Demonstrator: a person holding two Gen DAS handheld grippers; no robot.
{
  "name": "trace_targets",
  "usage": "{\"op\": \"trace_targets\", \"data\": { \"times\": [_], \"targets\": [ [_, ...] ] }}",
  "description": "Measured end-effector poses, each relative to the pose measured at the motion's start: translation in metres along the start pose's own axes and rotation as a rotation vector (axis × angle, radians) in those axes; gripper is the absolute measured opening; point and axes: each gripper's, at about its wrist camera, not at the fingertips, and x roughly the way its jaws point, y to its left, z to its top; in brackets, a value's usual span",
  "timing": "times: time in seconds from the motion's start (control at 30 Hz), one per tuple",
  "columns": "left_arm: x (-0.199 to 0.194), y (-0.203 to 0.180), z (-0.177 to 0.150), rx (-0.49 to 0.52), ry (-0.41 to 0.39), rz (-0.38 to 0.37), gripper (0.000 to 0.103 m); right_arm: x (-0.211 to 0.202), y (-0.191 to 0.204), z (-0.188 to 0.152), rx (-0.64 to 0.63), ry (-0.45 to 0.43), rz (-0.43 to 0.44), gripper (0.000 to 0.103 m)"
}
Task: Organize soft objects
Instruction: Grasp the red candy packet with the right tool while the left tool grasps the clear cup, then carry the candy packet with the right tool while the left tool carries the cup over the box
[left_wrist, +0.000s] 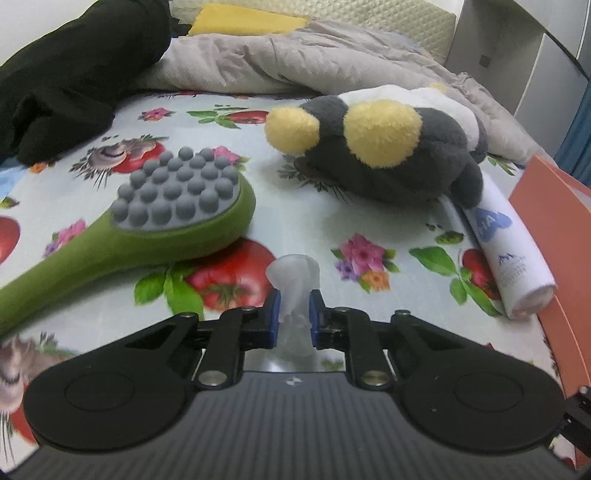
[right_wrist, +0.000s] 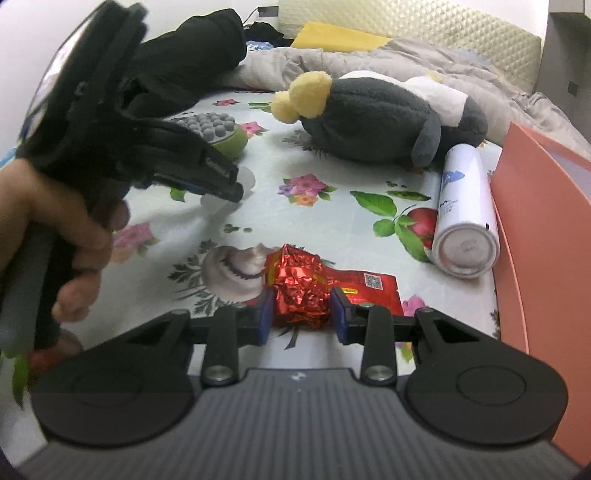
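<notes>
Left wrist view: left gripper (left_wrist: 294, 314) pinches a translucent soft piece (left_wrist: 293, 284) just above the floral sheet (left_wrist: 295, 218). Plush toy (left_wrist: 380, 147) untouched.

Right wrist view: right gripper (right_wrist: 302, 314) clamps a crumpled red foil packet (right_wrist: 306, 284) — nothing sorted yet, likely early.

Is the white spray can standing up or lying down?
Lying down. The white spray can rests on its side on the flowered sheet, its round end facing the right wrist camera.
</notes>
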Motion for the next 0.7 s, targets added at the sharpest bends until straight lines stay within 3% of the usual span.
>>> {"op": "trace_targets", "data": {
  "times": [0.17,0.47,0.7],
  "targets": [
    [-0.022,0.001,-0.016,-0.017,0.015,-0.015,0.019,-0.011,-0.007,-0.005,0.109,0.009,0.06,0.036],
    [-0.065,0.0,-0.045,-0.073,0.042,-0.057,0.019,-0.033,-0.012,-0.018,0.179,0.025,0.006,0.036],
    [-0.096,-0.014,-0.066,-0.044,0.045,-0.07,0.019,-0.051,-0.014,-0.027,0.218,0.047,0.003,0.036]
  ]
}}
